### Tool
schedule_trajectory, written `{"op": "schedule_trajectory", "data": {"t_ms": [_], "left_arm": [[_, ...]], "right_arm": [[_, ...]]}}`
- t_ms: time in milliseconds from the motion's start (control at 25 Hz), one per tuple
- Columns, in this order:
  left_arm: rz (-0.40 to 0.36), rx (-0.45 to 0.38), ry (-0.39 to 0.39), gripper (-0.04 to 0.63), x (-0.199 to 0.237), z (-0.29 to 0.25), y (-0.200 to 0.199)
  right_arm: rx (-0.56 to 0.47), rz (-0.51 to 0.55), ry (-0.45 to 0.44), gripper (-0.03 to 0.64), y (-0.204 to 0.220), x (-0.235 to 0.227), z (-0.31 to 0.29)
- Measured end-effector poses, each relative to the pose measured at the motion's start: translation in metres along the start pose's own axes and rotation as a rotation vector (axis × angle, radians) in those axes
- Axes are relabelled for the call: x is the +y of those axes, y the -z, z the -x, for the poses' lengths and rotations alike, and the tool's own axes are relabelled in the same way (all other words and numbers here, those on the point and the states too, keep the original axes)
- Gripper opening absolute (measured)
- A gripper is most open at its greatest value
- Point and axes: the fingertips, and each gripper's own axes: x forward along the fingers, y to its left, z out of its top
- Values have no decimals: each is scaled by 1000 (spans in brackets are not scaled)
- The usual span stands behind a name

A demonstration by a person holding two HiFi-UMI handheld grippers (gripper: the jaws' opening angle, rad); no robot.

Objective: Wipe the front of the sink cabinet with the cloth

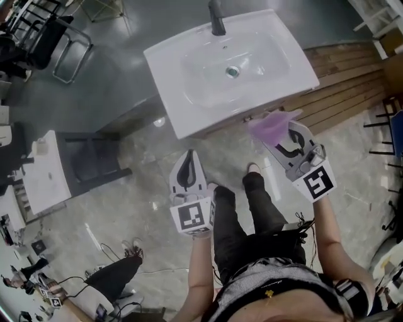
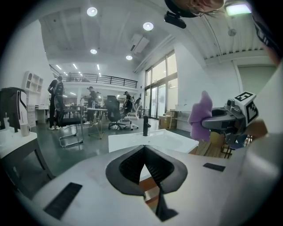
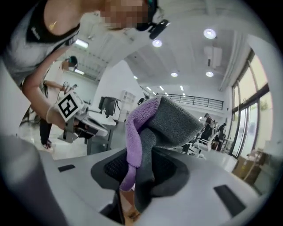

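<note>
The cloth [image 1: 272, 127], purple on one face and grey on the other, is sitting pinched between the jaws of the right gripper [image 1: 280, 139]. The right gripper view is showing this best: the jaws of the right gripper [image 3: 141, 163] are closing narrowly on a folded bunch of the cloth [image 3: 163, 119], which is bulging up above the pads while a purple edge is trailing down between them.

From the head view the cloth is showing just beside the front right corner of the white sink [image 1: 170, 75], over the strip of sink cabinet [image 1: 217, 129] peeking out under the rim; contact cannot be judged there. The left gripper view is looking across from the side and is showing the cloth [image 2: 201, 115] up in the air, to the right of the sink [image 2: 177, 142] and apart from it.

The left gripper [image 1: 189, 165] is hovering near the sink's front edge, well apart from the right one. Its own view is showing the left gripper [image 2: 143, 165] with its jaw tips meeting and nothing between them.

A black faucet [image 1: 217, 19] is standing at the back of the basin. The person's legs [image 1: 245, 214] in dark trousers are standing on the marbled floor [image 1: 145, 201] between the two grippers.
</note>
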Motion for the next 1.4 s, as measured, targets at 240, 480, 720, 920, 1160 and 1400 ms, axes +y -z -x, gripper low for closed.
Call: {"op": "schedule_trajectory", "data": {"t_ms": [240,480,720,920,1160,1400], "left_arm": [[23,22,-25,6,3,-10,44],[6,69,0,6,-1,-14,75],[-20,140,-26,6,-1,8,74],[-26,108,-43,6,0,13,49],[25,63,-72,6,3,9,45],[71,53,-103,6,14,-13,98]], "right_arm": [[-125,-198,-97,179,31,5,-15],[120,18,-417,178,102,49,20],[311,-192,-322,178,122,1,153],[54,-324,-61,178,49,-56,160],[-89,-324,-160,178,37,-13,79],[-154,-329,-75,176,58,33,-16]]}}
